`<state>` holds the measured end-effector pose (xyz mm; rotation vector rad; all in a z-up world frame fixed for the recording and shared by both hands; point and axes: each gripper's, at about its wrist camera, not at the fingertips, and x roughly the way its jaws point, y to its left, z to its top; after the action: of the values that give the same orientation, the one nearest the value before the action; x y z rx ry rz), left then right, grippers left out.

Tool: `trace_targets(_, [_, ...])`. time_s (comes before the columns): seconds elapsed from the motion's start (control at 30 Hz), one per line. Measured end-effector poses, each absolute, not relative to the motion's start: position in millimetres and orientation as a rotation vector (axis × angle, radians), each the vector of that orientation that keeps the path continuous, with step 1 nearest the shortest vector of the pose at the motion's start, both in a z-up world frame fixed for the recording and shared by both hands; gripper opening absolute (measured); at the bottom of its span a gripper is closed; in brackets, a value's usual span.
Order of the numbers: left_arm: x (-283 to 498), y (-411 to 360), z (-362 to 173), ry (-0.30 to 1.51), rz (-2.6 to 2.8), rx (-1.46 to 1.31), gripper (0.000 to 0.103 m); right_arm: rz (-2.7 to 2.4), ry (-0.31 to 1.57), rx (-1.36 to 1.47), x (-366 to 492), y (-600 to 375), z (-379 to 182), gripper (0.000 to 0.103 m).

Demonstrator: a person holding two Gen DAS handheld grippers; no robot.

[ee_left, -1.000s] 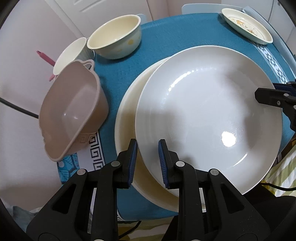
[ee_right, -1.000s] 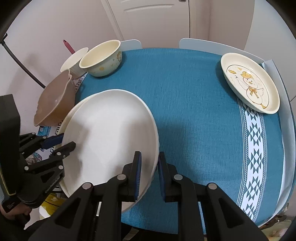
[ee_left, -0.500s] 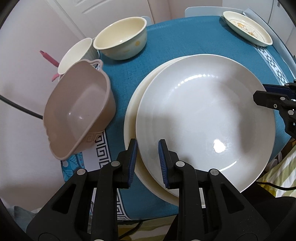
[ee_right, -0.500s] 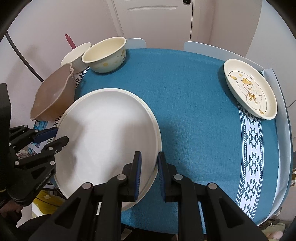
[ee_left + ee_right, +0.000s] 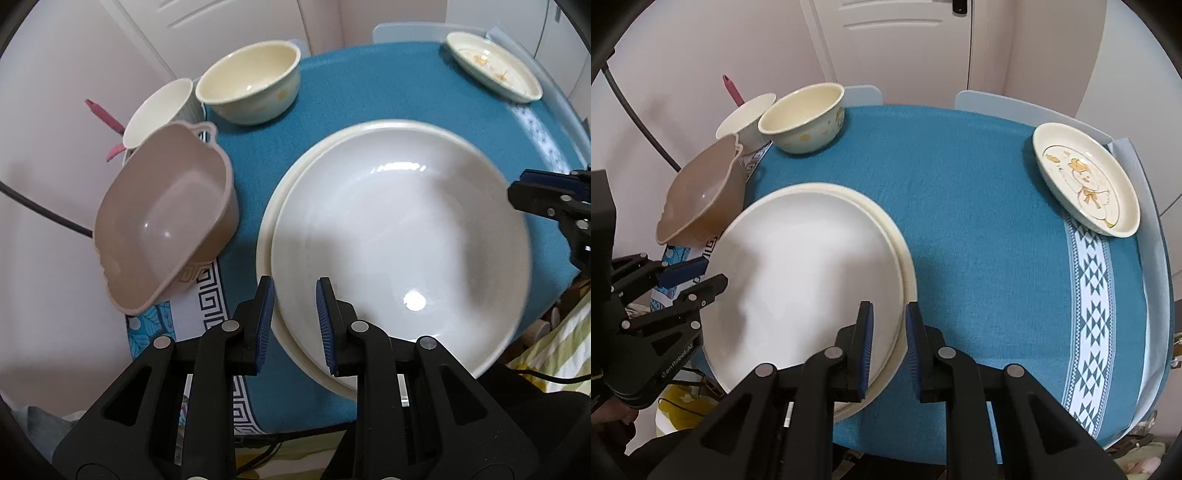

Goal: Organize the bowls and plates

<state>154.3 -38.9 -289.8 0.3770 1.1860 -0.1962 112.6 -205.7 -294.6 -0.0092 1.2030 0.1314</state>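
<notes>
Plates come first: a big white plate (image 5: 399,236) sits on top of a slightly larger cream plate (image 5: 266,236), the two nearly lined up, with a sliver of the cream rim peeking out along the side nearest the brown tub. Both rest on the near part of the bench (image 5: 979,229), which wears a teal cloth with a white patterned band. The left gripper (image 5: 294,317) points steeply down and is clamped on the near rim of the white plate, one blue pad inside the dish and the other outside the rim. The right gripper (image 5: 888,343) grips the opposite rim the same way, its pads pinching the edge where the two plates overlap; I cannot tell whether it holds just the top plate or both. A brown plastic tub (image 5: 166,218) leans tilted at the bench edge just beside the stack. Behind it stand a white cup (image 5: 159,107) and a cream bowl (image 5: 251,81), close together, the bowl upright on the cloth. Well apart, at the far corner, lies a small cream dish with a cartoon duck printed on it (image 5: 1086,177).
</notes>
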Motion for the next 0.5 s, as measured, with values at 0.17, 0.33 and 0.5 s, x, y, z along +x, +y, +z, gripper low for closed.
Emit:
trace_targets(0.17, [154.7, -53.2, -251.8, 1.125, -0.274, 0.360, 0.021, 0.129, 1.158, 0.070, 113.4, -220.8, -267.7, 0.016])
trace_targets(0.33, [168.8, -78.6, -204.5, 0.993, -0.392, 0.298, 0.094, 0.094, 1.096, 0.122, 111.5, -245.3, -242.6, 0.069])
trace_targets(0.5, [205.8, -113.5, -182.1, 0.911, -0.524, 0.285, 0.103, 0.004, 1.042, 0.173, 100.6, -286.7, -221.2, 0.103])
